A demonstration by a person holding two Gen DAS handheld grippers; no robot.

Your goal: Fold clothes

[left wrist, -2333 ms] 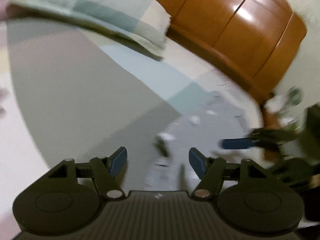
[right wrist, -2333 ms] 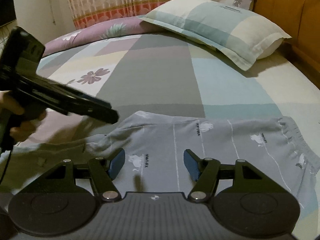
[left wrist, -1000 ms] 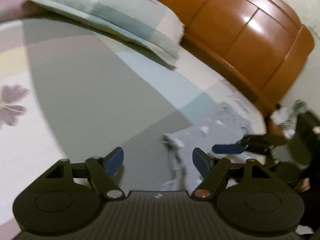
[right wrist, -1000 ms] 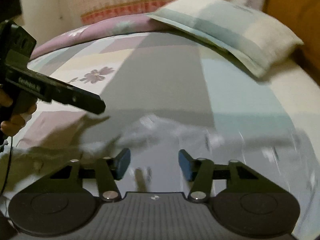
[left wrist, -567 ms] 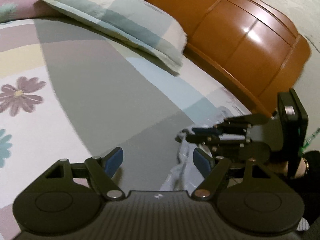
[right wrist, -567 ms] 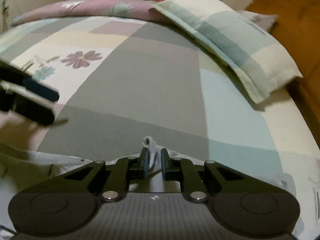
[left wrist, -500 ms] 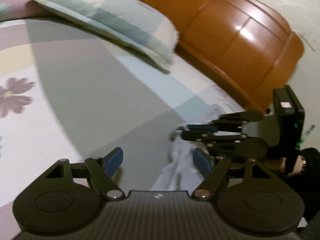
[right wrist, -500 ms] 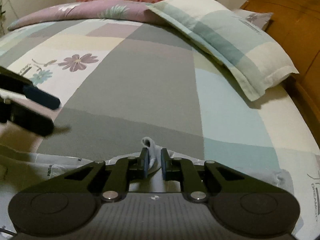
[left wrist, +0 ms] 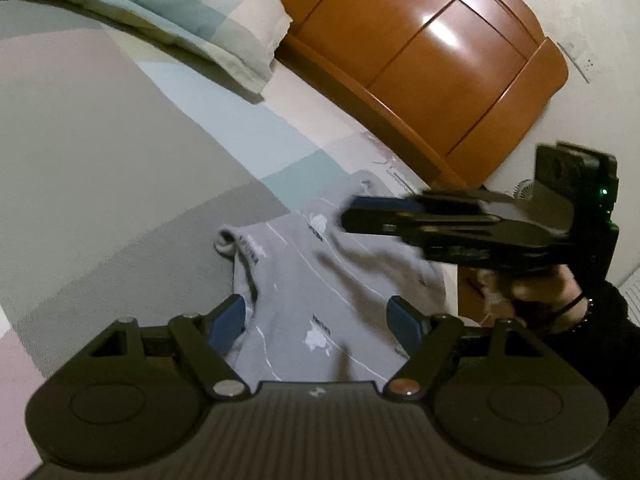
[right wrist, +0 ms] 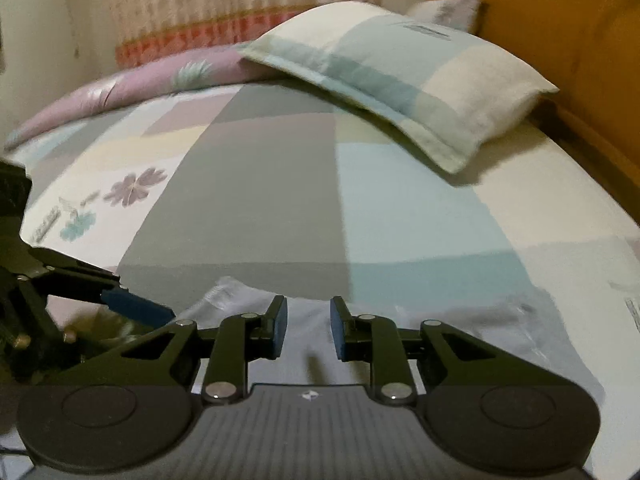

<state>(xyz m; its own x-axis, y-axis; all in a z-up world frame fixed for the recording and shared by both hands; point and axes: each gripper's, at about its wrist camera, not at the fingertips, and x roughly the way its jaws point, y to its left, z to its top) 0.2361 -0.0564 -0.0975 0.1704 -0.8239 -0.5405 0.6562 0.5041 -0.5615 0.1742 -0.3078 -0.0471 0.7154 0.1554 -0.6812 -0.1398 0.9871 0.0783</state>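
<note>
A grey garment [left wrist: 296, 280] with small white prints lies flat on the patchwork bedsheet [left wrist: 120, 160], one corner bunched at its far left edge. My left gripper [left wrist: 316, 320] hovers over it, open, the cloth showing below the gap and no pad touching it. My right gripper [right wrist: 308, 326] is just above the grey garment [right wrist: 460, 320]; its jaws are opening and nothing sits between them. In the left wrist view the right gripper [left wrist: 352, 210] reaches in from the right, held by a person's hand [left wrist: 532, 284]. The left gripper [right wrist: 136, 304] enters the right wrist view at the lower left.
A checked pillow [right wrist: 400, 72] lies at the head of the bed against the wooden headboard [left wrist: 420, 60]. A purple quilt [right wrist: 140, 84] is rolled along the far side under a patterned curtain [right wrist: 240, 0]. The bed's edge runs close to the garment's right side.
The right gripper, shut on a pinch of grey cloth half a second ago, has let it go and its jaws stand apart. The left gripper tipped down over the garment.
</note>
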